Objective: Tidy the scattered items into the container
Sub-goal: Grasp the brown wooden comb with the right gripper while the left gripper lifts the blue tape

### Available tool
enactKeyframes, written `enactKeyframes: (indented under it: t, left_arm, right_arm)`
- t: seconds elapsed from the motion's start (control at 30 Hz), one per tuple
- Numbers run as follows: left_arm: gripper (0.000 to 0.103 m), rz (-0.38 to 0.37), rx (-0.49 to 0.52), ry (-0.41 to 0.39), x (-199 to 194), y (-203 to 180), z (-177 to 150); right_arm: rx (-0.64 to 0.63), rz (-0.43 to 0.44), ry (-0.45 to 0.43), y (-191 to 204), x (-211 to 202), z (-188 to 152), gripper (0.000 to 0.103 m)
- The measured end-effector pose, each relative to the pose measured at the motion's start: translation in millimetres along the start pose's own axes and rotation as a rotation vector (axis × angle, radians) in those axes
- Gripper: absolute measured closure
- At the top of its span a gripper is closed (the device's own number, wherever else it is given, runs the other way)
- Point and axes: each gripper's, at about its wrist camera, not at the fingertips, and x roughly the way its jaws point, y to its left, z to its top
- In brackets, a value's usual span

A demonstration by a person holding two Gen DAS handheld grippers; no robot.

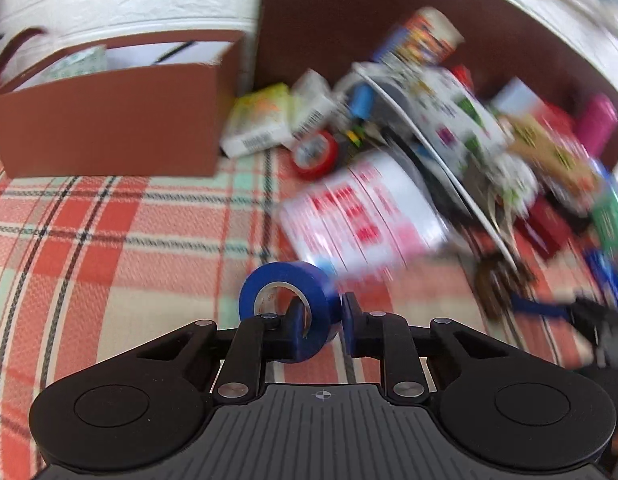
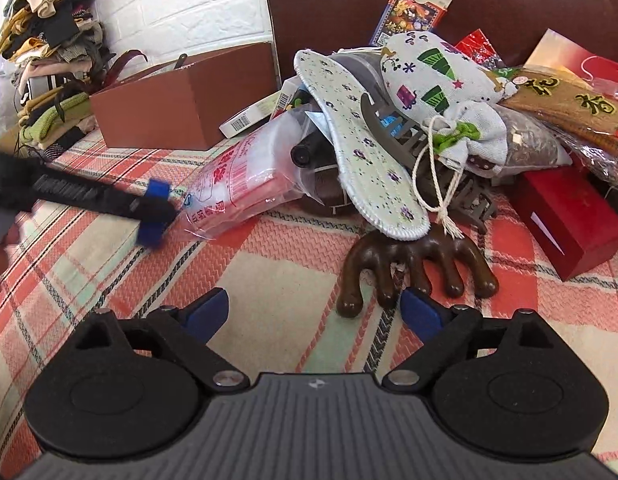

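Observation:
A blue tape roll (image 1: 287,304) stands on edge over the plaid cloth, and my left gripper (image 1: 321,314) is shut on its wall, one finger through the hole and the other outside. The same gripper (image 2: 155,212) shows blurred at the left of the right wrist view. The brown cardboard box (image 1: 109,120) (image 2: 181,108) stands open at the back left with some things inside. My right gripper (image 2: 315,304) is open, low over the cloth. Its right fingertip (image 2: 417,308) lies against the prongs of a brown wooden claw massager (image 2: 417,256); nothing sits between its fingers.
A heaped pile fills the right: a dotted insole (image 2: 361,140), a printed drawstring pouch (image 2: 437,80), a red-printed plastic bag (image 2: 245,184), a red box (image 2: 569,220), a red tape roll (image 1: 313,152). A dark headboard (image 2: 341,8) backs it. Folded clothes (image 2: 49,40) are stacked far left.

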Motion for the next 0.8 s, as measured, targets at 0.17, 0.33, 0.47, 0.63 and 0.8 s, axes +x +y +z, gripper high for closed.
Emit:
enactKeyframes:
  t: [0.17,0.33,0.47,0.63,0.8]
  left_arm:
    - [0.065,-0.012,0.061,0.044,-4.0,-18.5,-17.4]
    - [0.055,-0.012,0.010,0.027,2.6,-19.7,-20.2]
    - [0.050,0.002,0.015,0.028,10.3,-23.5,-20.2]
    - [0.050,0.022,0.023,0.027,15.9,-25.4,-20.2]
    - [0.078,0.047,0.034,0.020,17.6,-25.4,-21.4]
  right_arm:
    - [0.041,-0.022,-0.015,-4.2,-0.3,1.4,0.022]
    - [0.060,-0.034,-0.018,-11.6,0.6,3.7,0.038]
    - [0.068,-0.018,-0.017,-20.4,1.9,5.4,0.043]
    - [0.051,-0.006,-0.011,-23.6,8.5,9.3,0.043]
    - [-0.005,-0.058,-0.008,-19.4,14.6,12.3,0.060]
